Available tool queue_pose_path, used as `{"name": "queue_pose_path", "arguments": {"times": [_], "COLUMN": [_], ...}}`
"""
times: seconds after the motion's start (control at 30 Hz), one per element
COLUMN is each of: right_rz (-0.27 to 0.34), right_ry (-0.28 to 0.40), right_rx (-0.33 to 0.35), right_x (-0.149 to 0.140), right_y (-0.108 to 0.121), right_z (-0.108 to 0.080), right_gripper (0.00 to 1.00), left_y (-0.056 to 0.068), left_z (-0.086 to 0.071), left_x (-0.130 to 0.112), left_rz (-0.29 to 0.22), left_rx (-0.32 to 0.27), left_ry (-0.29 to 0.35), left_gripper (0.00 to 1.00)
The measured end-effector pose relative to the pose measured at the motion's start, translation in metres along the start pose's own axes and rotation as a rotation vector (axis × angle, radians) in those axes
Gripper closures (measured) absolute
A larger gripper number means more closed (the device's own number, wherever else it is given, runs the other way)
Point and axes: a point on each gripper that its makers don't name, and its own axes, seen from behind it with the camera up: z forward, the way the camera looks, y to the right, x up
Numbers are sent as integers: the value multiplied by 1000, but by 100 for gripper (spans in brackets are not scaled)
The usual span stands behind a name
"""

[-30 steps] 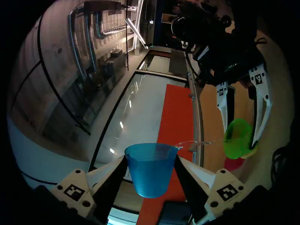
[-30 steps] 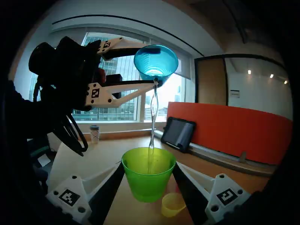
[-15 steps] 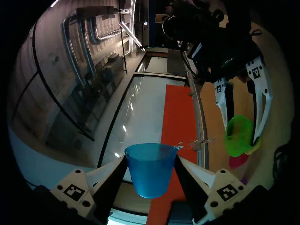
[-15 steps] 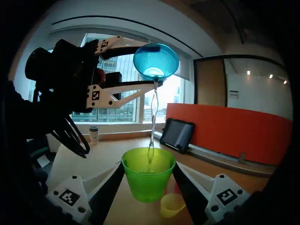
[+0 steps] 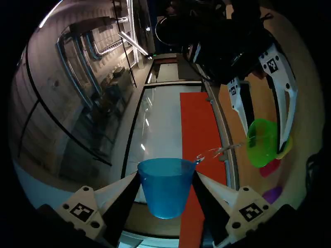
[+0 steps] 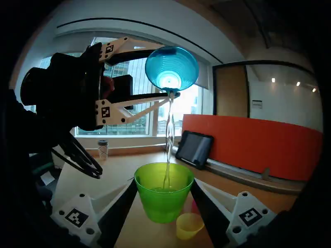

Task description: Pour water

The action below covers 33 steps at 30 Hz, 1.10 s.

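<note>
nearest, the right gripper point(image 6: 164, 185) pinches the green cup point(image 6: 163, 202) between both fingers, upright above the wooden table point(image 6: 120, 167). it has not shifted over the last second. a shallow pool of water shows in its bottom, a touch more than half a second ago by my reading. just below it and to the right, a small yellow cup point(image 6: 189, 225) stands on the table, untouched.

a thin stream of water point(image 6: 168, 136) drops into the green cup near the middle of its mouth. above, the left gripper point(image 6: 165, 71) clamps the blue cup point(image 6: 171, 68), one finger pressing on each side. here is the change: the blue cup has been tipped further, so its mouth now faces the right gripper's camera more squarely, and the stream has kept running unbroken. in the left gripper view the water leaves the rim on the right and arcs across to the green cup.

the pour looks well under way. a steeper tilt to hold the same thin flow suggests the blue cup is nearly drained.

farther off, a tablet point(image 6: 194, 149) leans by the orange partition point(image 6: 256, 149) on the right, with the window point(image 6: 124, 120) on the far left.
</note>
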Motion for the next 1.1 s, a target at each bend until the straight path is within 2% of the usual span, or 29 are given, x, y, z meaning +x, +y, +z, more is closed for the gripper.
{"name": "queue_pose_path", "arguments": {"times": [0.37,0.6,0.7,0.83,1.0,1.1], "right_rz": [4,6,4,6,5,6], "right_ry": [1,4,5,9,13,15], "right_rx": [-7,-9,-11,-16,-20,-25], "right_x": [-2,-2,-1,1,3,3], "right_y": [2,4,5,6,7,9], "right_z": [-2,-4,-4,-4,-5,-6], "right_gripper": [9,9,9,9,9,9], "left_y": [6,3,3,5,4,5], "left_z": [1,1,1,2,5,5], "left_x": [3,1,-1,-6,-14,-19], "left_rz": [58,37,2,-81,-216,-318], "left_rx": [8,7,2,-9,-14,-22], "left_ry": [3,6,3,-3,-16,-22], "left_gripper": [14,14,15,14,14,14]}}
